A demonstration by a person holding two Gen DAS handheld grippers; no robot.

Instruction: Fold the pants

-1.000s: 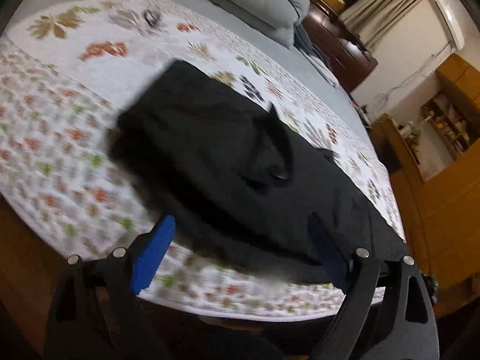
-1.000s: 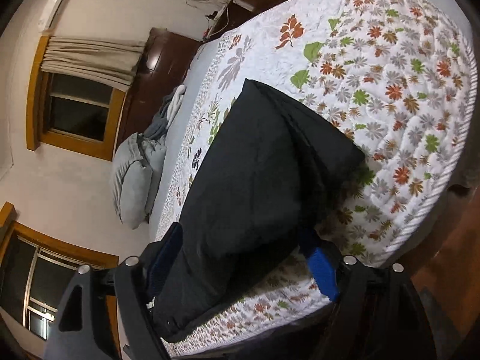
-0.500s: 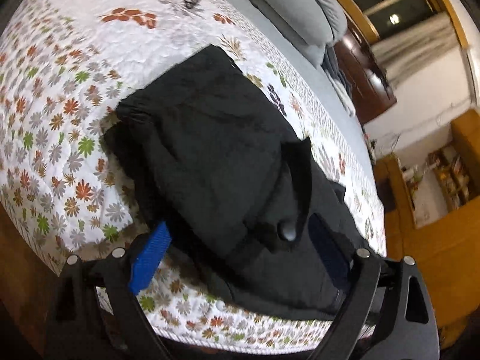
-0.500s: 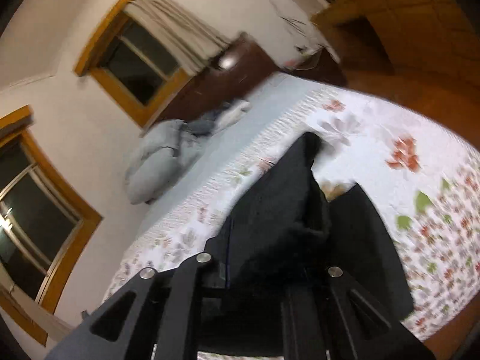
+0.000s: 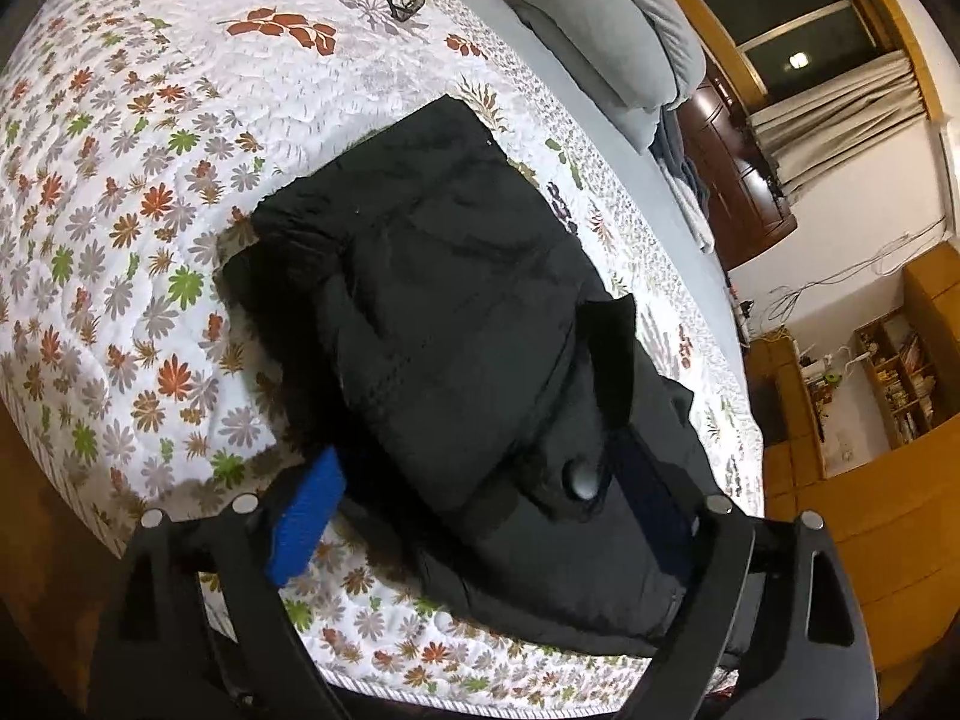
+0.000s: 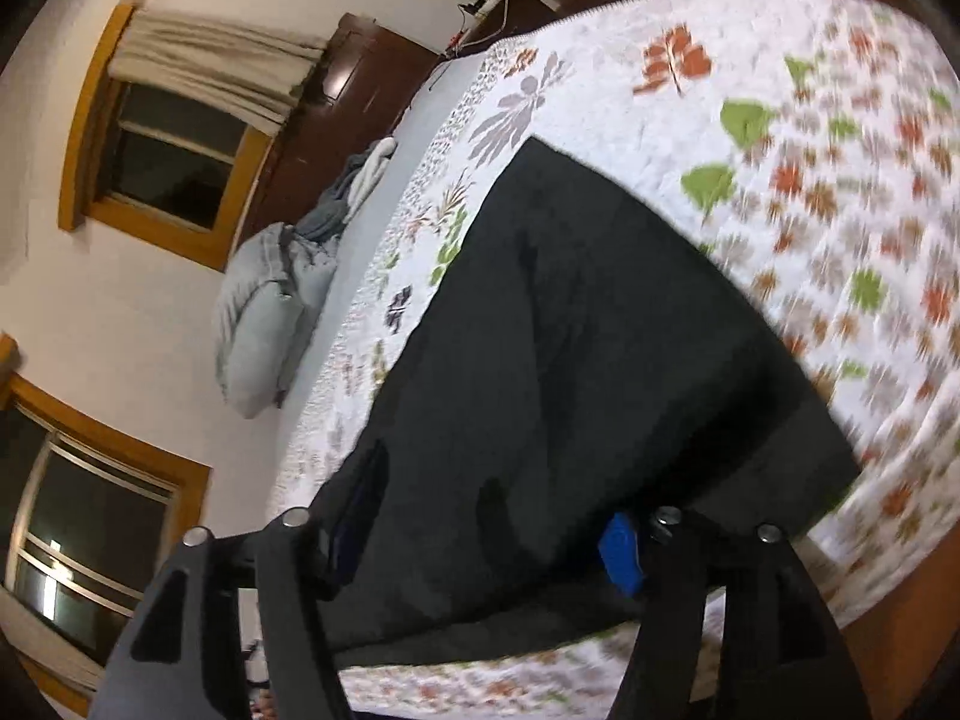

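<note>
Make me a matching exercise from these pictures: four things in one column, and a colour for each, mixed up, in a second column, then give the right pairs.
Things:
1. pants
2. pillow
3. finger pads
4. window frame

Colours:
A. blue
B. orange-brown wood
C. black
D. grey

Pairs: 1-C, 2-D, 3-A, 4-B
</note>
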